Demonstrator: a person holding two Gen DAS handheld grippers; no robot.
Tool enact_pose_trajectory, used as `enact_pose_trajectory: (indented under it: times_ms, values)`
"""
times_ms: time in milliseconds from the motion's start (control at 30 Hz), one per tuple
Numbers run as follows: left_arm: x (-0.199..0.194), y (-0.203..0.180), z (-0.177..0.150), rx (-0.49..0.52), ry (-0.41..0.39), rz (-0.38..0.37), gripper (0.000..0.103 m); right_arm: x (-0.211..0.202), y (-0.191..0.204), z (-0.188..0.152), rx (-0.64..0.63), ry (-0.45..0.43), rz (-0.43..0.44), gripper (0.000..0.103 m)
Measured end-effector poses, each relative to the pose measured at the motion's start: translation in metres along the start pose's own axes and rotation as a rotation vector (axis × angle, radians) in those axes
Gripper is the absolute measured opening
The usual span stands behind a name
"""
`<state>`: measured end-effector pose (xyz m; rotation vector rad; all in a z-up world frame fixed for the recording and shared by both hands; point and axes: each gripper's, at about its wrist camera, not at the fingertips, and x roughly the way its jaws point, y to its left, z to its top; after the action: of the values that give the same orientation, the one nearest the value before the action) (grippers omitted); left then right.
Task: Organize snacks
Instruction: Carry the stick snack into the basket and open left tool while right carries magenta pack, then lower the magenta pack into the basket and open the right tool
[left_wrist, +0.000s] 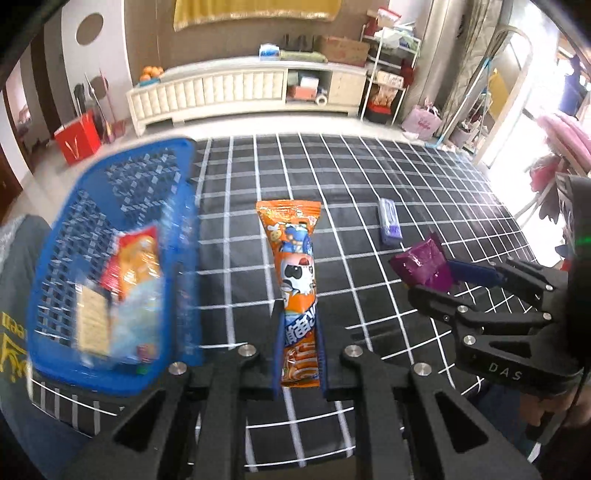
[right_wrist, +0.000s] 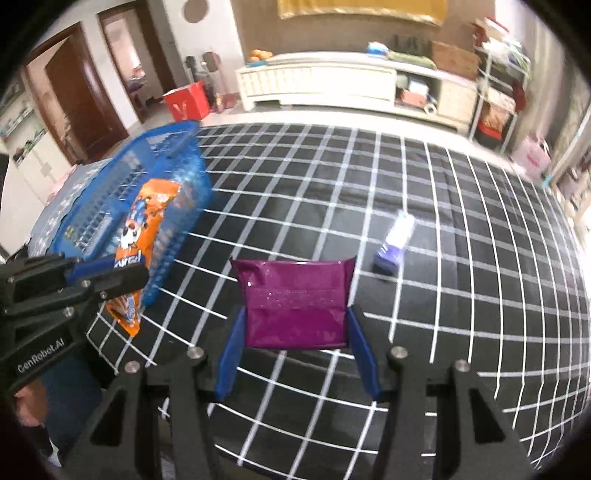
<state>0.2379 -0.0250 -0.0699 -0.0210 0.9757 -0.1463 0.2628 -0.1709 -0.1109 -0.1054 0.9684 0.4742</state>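
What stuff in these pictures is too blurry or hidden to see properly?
- Snacks in the blue basket: left wrist view, motion blur smears their labels.
- Small purple pack on the checked cloth: right wrist view, too small and blurred to read.
- Orange snack bag: left wrist view, its lower end sits between the left gripper fingers.

both wrist views look steeply down, close over the checked cloth (left_wrist: 369, 177), sharing it.

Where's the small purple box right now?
The small purple box lies alone on the black grid cloth, beyond and right of the purple packet in the right gripper.
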Motion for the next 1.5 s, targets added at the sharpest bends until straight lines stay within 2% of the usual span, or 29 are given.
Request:
enact_pose_trajectory:
  times_ms: [133, 233, 400, 567, 733, 867, 1033, 1100, 1167, 1267, 1400, 1500]
  values:
    - [-0.023, 0.023, 0.004, 0.003, -0.023, 0.009, 0.013, -0.010, 0.024, 0.015, -0.039, -0.030, 0.040, 0.059]
    - [-0.045, 0.047, -0.001, 0.020, -0.038, 0.047, 0.013, -0.018, 0.046, 0.030, -0.058, -0.042, 0.100, 0.059]
    - [-0.064, 0.081, 0.003, 0.016, -0.053, 0.079, 0.013, -0.021, 0.083, 0.056, -0.117, -0.080, 0.116, 0.059]
    - [-0.081, 0.109, 0.005, 0.018, -0.062, 0.111, 0.013, -0.014, 0.106, 0.075, -0.122, -0.081, 0.159, 0.059]
    - [-0.074, 0.135, 0.010, 0.035, -0.034, 0.129, 0.013, 0.004, 0.125, 0.080, -0.129, -0.067, 0.186, 0.059]
    - [-0.051, 0.152, 0.006, 0.028, 0.015, 0.136, 0.013, 0.015, 0.133, 0.076, -0.121, -0.030, 0.191, 0.059]
    - [-0.029, 0.161, 0.002, 0.009, 0.030, 0.098, 0.014, 0.027, 0.131, 0.070, -0.119, 0.005, 0.155, 0.059]
    - [-0.021, 0.164, 0.001, 0.015, 0.028, 0.101, 0.019, 0.027, 0.128, 0.067, -0.110, 0.010, 0.150, 0.059]
    - [-0.015, 0.166, 0.002, 0.018, 0.026, 0.121, 0.033, 0.026, 0.128, 0.064, -0.104, 0.014, 0.140, 0.059]
    - [-0.017, 0.167, 0.001, 0.009, 0.013, 0.124, 0.039, 0.023, 0.128, 0.062, -0.104, 0.014, 0.127, 0.059]
    - [-0.034, 0.165, -0.001, 0.014, -0.013, 0.127, 0.040, 0.018, 0.128, 0.061, -0.100, 0.008, 0.124, 0.059]
    - [-0.051, 0.159, -0.004, 0.039, -0.037, 0.146, 0.047, 0.010, 0.132, 0.063, -0.100, -0.011, 0.132, 0.059]
